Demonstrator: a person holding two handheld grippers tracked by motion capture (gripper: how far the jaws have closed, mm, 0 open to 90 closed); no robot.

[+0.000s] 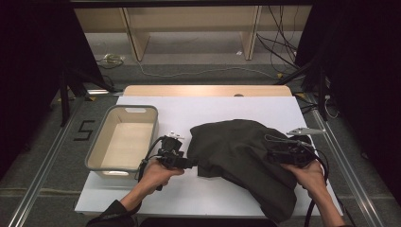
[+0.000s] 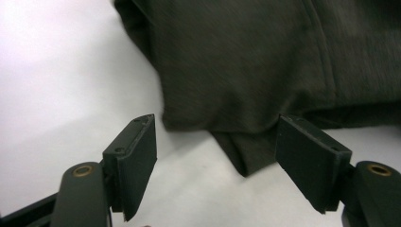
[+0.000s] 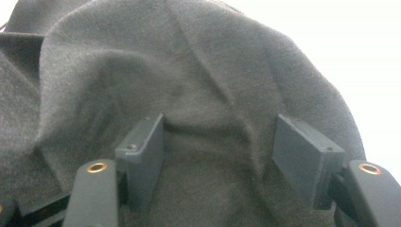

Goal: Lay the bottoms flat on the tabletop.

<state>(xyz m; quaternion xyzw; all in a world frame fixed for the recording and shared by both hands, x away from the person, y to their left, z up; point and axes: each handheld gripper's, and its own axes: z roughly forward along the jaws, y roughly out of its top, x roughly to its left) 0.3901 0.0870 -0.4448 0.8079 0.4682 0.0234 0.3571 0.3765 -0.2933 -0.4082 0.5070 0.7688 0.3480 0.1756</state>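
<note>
A dark grey garment (image 1: 236, 146) lies crumpled on the white sheet (image 1: 213, 106), right of centre. My left gripper (image 1: 191, 163) points right at the garment's near-left corner. In the left gripper view its jaws stand apart, with that corner of the garment (image 2: 246, 156) lying on the sheet between them and neither pad pressing on it; the left gripper (image 2: 215, 151) is open. My right gripper (image 1: 271, 153) rests over the garment's right side. Seen in the right gripper view, the right gripper (image 3: 217, 142) has its jaws wide apart above the rumpled garment (image 3: 189, 71).
A grey bin (image 1: 135, 108) with a pale inside stands at the left of the sheet, close to my left hand. The wooden table edge (image 1: 203, 90) runs along the back. Cables and shelf legs lie on the floor beyond.
</note>
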